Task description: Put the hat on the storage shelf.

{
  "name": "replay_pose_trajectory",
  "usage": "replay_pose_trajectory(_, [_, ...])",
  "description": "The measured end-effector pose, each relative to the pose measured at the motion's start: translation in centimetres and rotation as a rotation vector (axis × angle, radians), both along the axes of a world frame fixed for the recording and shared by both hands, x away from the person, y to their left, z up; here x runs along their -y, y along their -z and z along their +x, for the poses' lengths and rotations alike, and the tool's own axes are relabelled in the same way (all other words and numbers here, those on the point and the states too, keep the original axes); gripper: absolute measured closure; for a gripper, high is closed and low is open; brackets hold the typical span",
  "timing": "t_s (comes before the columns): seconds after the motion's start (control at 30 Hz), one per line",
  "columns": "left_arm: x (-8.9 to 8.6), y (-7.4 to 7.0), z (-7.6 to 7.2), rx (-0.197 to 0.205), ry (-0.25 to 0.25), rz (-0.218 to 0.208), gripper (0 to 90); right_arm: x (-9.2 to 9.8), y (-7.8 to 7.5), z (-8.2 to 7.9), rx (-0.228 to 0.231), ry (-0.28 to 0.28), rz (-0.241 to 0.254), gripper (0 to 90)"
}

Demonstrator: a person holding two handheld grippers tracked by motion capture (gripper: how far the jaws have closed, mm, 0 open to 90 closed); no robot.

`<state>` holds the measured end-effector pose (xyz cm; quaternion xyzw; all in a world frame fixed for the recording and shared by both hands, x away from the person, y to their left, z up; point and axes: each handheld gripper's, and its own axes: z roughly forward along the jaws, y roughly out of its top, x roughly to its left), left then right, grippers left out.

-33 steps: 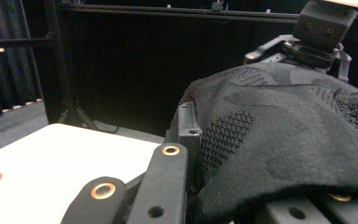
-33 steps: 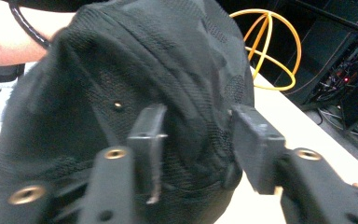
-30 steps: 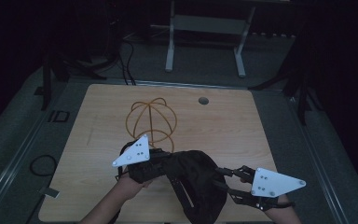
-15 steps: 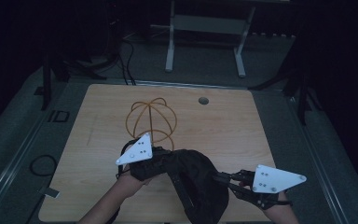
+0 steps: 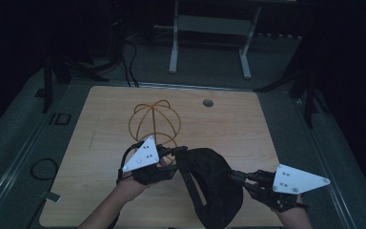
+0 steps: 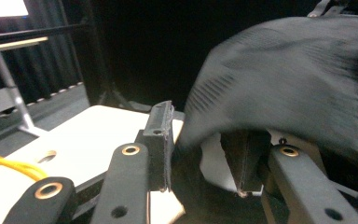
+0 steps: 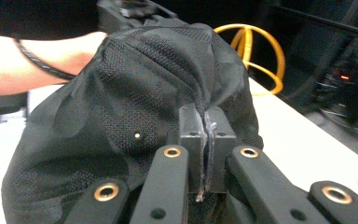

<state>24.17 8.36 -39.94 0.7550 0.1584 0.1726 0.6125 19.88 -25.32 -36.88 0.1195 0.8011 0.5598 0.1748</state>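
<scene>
Cloth is what both hand-held grippers are working on: a black mesh cap (image 5: 212, 186) is hanging between them, just above the near edge of the counter (image 5: 100, 133). The right hand-held gripper (image 7: 205, 140) is pinching a fold of the cap, with its jaws pressed together on the cloth. The left hand-held gripper (image 6: 205, 149) is sitting with its jaws apart, and the edge of the cap is lying in the gap between them. I cannot tell if it is touching either jaw, because the cloth is blurry there.

My guess is that the step is getting a second grip on the cap. To do it well, the left one should be pushing a little deeper before closing, so it is biting plenty of cloth and not just the thin edge. The right one should be keeping its pinch tight and not tugging away.

Beyond the left hand-held gripper, an orange wire ball frame (image 5: 155, 121) is standing on the counter, close enough to bump.
</scene>
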Motion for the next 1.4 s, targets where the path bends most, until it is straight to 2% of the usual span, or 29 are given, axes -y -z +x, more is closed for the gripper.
replay_pose_trajectory(0.17, [-0.3,-0.2,-0.5,0.004,-0.033,0.039,64.5,0.7,-0.3,0.4,0.007,0.055,0.015,87.7])
replay_pose_trajectory(0.4, [-1.6,-0.1,-1.2,0.005,-0.06,0.047,64.5,1.5,-1.1,1.2,0.021,0.13,0.052,87.7])
replay_pose_trajectory(0.57, [-3.2,0.7,-1.8,-0.004,-0.076,0.06,64.5,1.8,-1.7,2.0,0.032,0.172,0.068,87.7])
replay_pose_trajectory(0.73, [-4.9,1.6,-2.1,-0.025,-0.102,0.047,62.4,1.7,-2.3,2.8,0.04,0.203,0.082,87.7])
replay_pose_trajectory(0.9, [-6.7,2.6,-2.5,-0.027,-0.126,0.015,50.1,1.2,-3.2,3.8,0.057,0.237,0.099,87.7])
replay_pose_trajectory(1.0, [-7.8,3.4,-2.5,-0.057,-0.148,-0.005,39.6,0.6,-4.0,4.4,0.068,0.246,0.103,87.7])
replay_pose_trajectory(1.17, [-9.4,4.9,-2.6,-0.086,-0.196,-0.005,24.6,-0.6,-5.2,5.9,0.084,0.254,0.102,87.7])
replay_pose_trajectory(1.23, [-9.9,5.6,-2.6,-0.102,-0.227,0.001,15.5,-1.2,-5.5,6.4,0.084,0.255,0.101,87.7])
replay_pose_trajectory(1.37, [-11.0,7.2,-2.6,-0.113,-0.29,0.001,2.9,-2.6,-6.0,7.7,0.078,0.249,0.096,87.7])
replay_pose_trajectory(1.4, [-11.3,7.6,-2.7,-0.113,-0.305,0.003,2.4,-2.9,-6.1,8.0,0.077,0.252,0.097,87.7])
